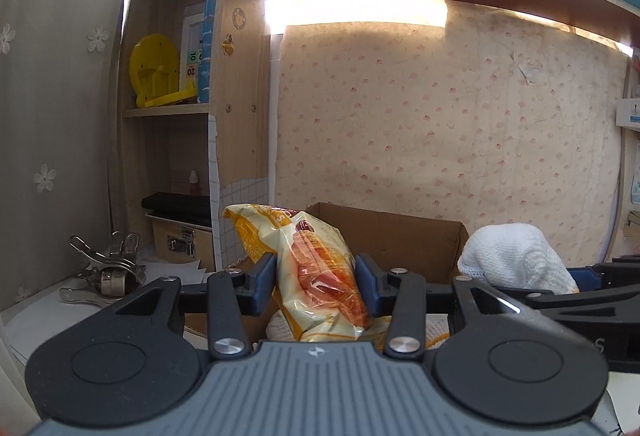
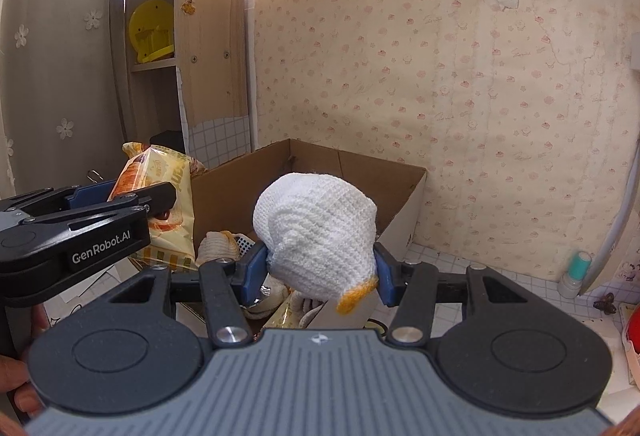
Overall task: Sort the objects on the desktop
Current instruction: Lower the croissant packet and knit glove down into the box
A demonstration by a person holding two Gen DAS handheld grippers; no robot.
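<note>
My left fingers pinched the snack bag; my right fingers clamped the white glove, both poised over the cardboard box for dropping in.

Glossy, crinkled plastic snack bag; coarse white knit glove — both before a matt corrugated cardboard box.

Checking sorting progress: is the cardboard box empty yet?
Not empty: another knit glove and a perforated item lie inside the cardboard box.
</note>
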